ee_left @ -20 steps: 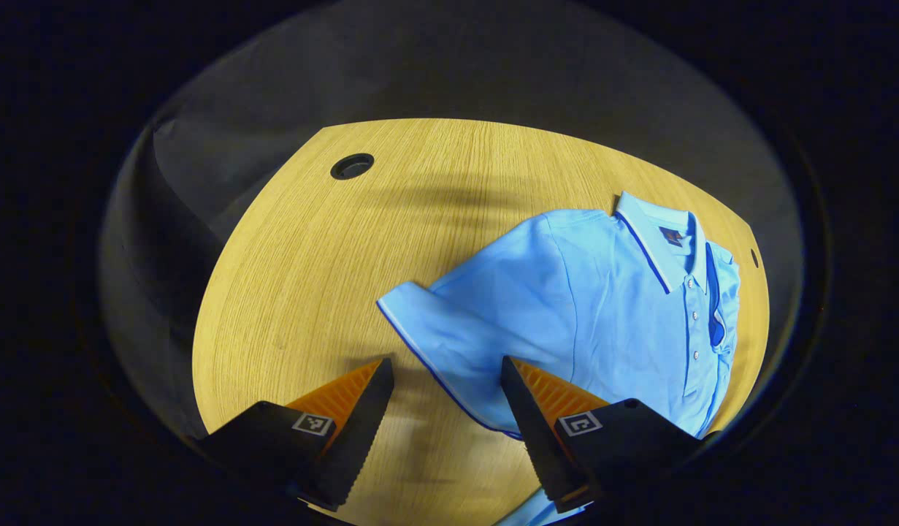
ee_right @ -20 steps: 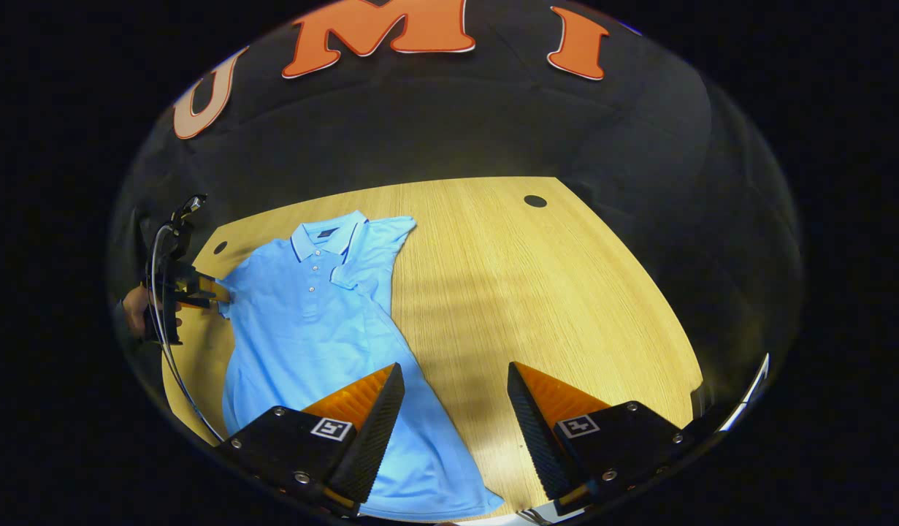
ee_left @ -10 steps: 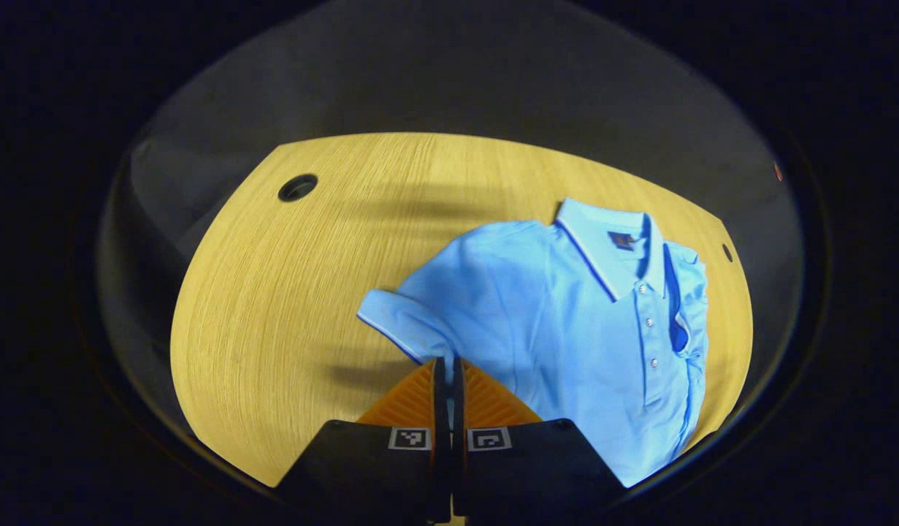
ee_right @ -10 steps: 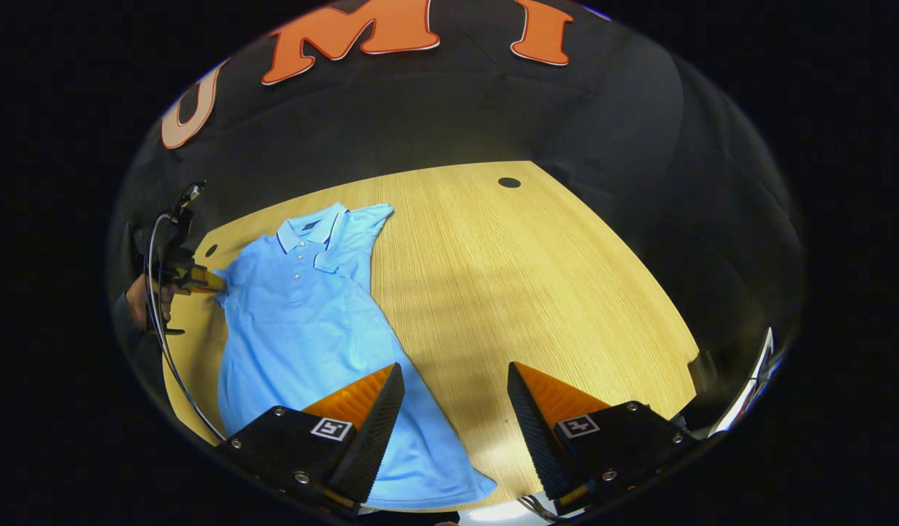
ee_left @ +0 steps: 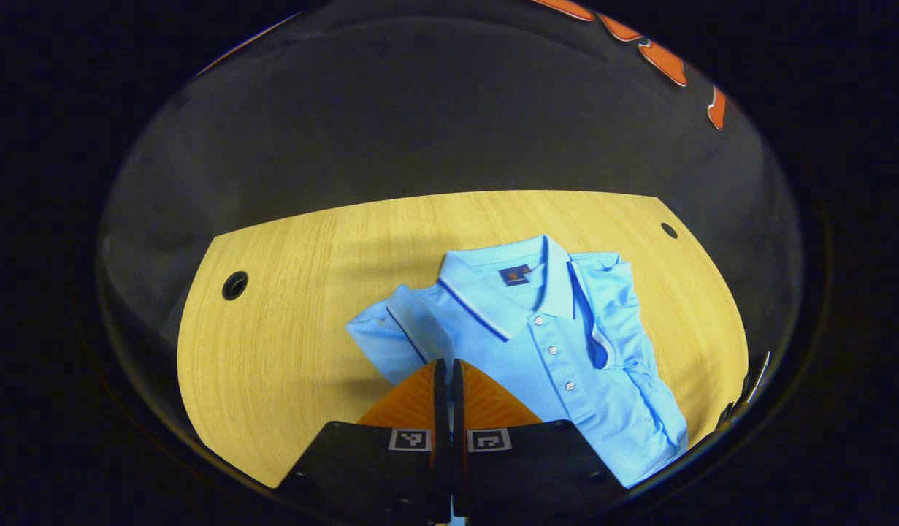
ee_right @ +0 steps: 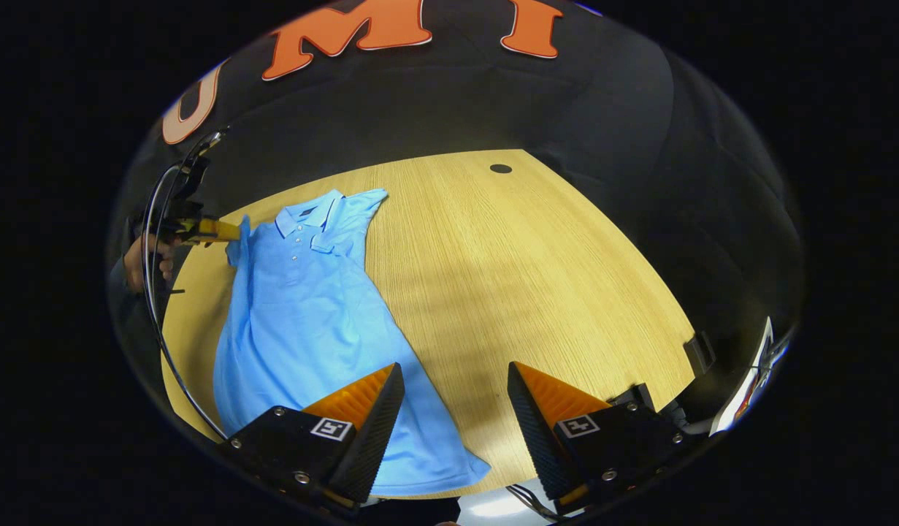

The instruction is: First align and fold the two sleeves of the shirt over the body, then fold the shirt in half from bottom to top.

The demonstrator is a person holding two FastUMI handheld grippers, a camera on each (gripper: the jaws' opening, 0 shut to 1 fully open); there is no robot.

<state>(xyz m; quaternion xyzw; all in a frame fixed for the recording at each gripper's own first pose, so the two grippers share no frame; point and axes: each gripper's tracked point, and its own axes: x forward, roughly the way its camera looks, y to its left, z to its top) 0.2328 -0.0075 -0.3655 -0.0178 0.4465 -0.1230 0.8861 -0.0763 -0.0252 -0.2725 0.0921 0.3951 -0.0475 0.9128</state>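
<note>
A light blue polo shirt (ee_right: 303, 314) lies on the wooden table (ee_right: 529, 277), collar toward the back. One sleeve (ee_right: 365, 208) is folded over the body. My left gripper (ee_left: 446, 365) is shut on the other sleeve (ee_left: 387, 340) and holds it raised off the table beside the collar (ee_left: 507, 281). In the right gripper view that gripper (ee_right: 234, 232) shows at the far left, held by a hand (ee_right: 139, 259). My right gripper (ee_right: 455, 376) hovers open above the shirt's bottom hem (ee_right: 427, 467), with nothing between its fingers.
Round cable holes (ee_left: 234, 285) (ee_right: 500, 169) sit in the table's far corners. A black cable (ee_right: 153, 292) hangs from the left gripper. Bare wood stretches to the right of the shirt. The booth's black cloth wall (ee_right: 434, 109) stands behind the table.
My left gripper closed on the sleeve, lifted it and carried it toward the collar. The right gripper stayed open and drew back slightly from the table.
</note>
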